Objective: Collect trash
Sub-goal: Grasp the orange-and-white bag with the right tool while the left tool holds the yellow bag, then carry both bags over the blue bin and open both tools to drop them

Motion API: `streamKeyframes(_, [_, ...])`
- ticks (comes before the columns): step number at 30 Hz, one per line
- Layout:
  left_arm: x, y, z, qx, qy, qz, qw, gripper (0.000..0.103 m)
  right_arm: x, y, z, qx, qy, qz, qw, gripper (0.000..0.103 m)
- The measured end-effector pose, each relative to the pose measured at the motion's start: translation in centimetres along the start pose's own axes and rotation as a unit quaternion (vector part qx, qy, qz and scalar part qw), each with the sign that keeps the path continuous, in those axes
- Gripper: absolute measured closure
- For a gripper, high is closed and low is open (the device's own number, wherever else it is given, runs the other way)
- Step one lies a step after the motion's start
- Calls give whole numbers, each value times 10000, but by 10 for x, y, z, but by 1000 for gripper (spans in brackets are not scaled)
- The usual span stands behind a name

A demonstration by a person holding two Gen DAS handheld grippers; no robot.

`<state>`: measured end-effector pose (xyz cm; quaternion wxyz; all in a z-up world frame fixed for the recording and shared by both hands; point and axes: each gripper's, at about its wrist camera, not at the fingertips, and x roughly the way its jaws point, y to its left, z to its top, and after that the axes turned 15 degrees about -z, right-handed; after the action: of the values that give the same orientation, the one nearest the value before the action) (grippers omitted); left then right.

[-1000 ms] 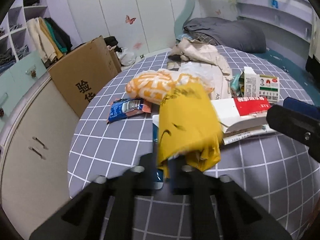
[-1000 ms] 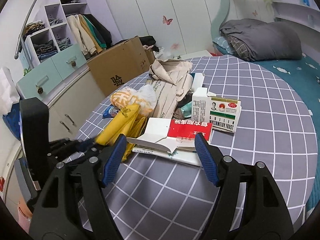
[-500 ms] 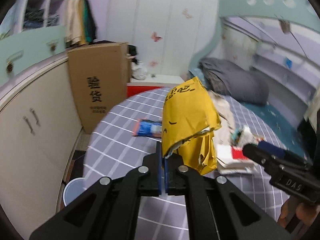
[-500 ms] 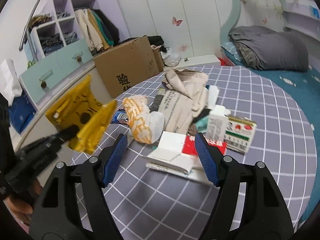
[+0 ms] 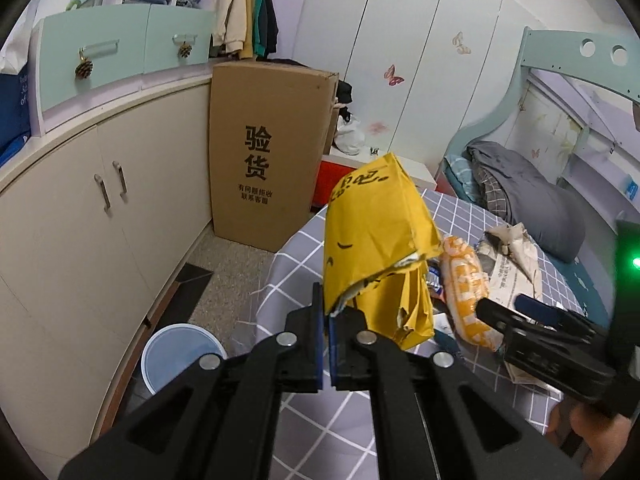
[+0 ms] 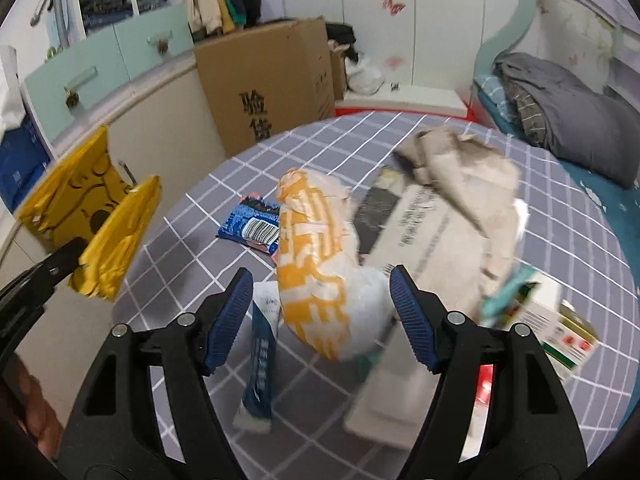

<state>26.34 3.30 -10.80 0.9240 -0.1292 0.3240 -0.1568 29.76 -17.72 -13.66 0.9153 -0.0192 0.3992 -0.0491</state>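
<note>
Now my left tool (image 5: 326, 322) grips the yellow bag (image 5: 376, 240), lifted off the desk (image 6: 560, 208); my right tool (image 6: 322, 300), spread wide, hovers near the orange-and-white bag (image 6: 316, 264).

Both wrist views look down over the checked table (image 5: 280, 276), sharing the cardboard box (image 6: 272, 80).

A tall brown cardboard box (image 5: 266, 152) with black printed characters stands on the floor, ahead and left of the left jaws, against a curved run of cream cupboards (image 5: 100, 216). Mint drawers (image 5: 120, 44) sit above them, and jackets (image 5: 244, 8) hang beyond. Far right of the jaws, a grey duvet (image 5: 532, 204) lies bunched on a bed. White wardrobe doors (image 5: 400, 40) carry butterfly stickers.
</note>
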Motion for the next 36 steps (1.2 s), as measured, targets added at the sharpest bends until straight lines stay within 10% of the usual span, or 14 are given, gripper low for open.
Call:
streamKeyframes(8, [-5, 13, 0, -64, -4, -158, 9999, 101, 19, 9, 1, -106, 210, -65, 9997, 68])
streamKeyframes(19, [-32, 42, 0, -315, -269, -319, 9986, 101, -66, 49, 11, -182, -831, 457, 9953, 70])
streamKeyframes(36, [-83, 195, -28, -1261, -417, 896, 9871, 101, -44, 246, -15, -1039, -324, 1829, 9771, 69])
